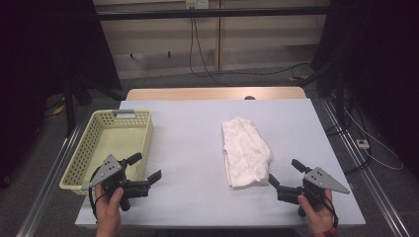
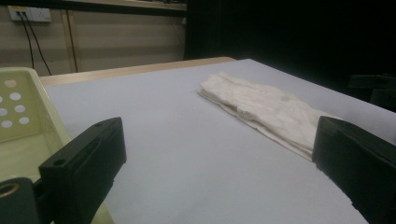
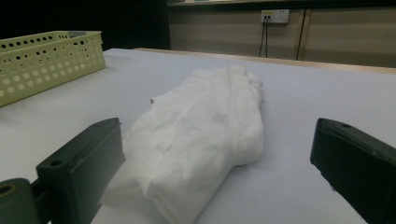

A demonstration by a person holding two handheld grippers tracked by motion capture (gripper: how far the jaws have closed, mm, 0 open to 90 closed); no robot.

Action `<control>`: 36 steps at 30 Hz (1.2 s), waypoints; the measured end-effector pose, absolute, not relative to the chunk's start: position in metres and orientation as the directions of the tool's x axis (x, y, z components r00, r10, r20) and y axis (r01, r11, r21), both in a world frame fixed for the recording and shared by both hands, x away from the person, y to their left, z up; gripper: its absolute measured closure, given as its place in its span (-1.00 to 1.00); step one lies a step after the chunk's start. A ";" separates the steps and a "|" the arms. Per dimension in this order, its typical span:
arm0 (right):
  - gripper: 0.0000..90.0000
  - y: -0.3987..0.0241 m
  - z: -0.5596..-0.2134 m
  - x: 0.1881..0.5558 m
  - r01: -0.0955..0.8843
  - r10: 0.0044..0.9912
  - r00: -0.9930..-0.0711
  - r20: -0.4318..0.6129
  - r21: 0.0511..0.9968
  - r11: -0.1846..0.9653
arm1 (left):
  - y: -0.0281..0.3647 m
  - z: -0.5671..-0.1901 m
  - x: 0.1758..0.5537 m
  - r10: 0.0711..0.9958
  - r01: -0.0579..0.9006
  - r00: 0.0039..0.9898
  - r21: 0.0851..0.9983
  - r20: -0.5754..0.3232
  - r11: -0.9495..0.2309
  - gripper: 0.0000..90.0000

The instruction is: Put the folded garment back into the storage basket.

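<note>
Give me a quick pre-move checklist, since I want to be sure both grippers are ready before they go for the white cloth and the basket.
1. Left gripper jaws open with nothing between them: ok.
2. Right gripper jaws open with nothing between them: ok.
3. White cloth lies folded on the table, free of both grippers: ok.
4. Right gripper aimed at the cloth's near end, close to it: ok.
5. Yellow basket upright at the table's left edge, with room inside for the cloth: ok.
6. Cloth's underside free of snags: cannot tell.
</note>
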State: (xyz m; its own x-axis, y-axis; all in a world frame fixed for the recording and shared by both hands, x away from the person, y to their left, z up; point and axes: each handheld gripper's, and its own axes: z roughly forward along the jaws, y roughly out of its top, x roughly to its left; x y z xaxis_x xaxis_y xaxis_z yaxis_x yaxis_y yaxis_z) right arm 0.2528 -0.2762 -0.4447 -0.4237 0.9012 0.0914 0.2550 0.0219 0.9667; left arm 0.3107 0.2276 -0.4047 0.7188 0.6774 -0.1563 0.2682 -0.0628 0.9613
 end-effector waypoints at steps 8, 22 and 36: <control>-0.94 -0.278 -0.443 0.252 0.252 0.906 -0.414 0.085 0.967 0.024 | 0.222 -0.401 0.312 0.668 0.269 0.728 0.960 -0.152 -0.075 -0.93; -0.94 -0.276 -0.442 0.260 0.248 0.903 -0.421 0.086 0.968 0.023 | 0.192 -0.390 0.320 0.644 0.305 0.745 0.947 -0.173 -0.098 -0.93; -0.93 -0.268 -0.440 0.266 0.241 0.894 -0.442 0.077 0.970 0.036 | 0.150 -0.384 0.338 0.590 0.317 0.787 0.939 -0.181 -0.134 -0.93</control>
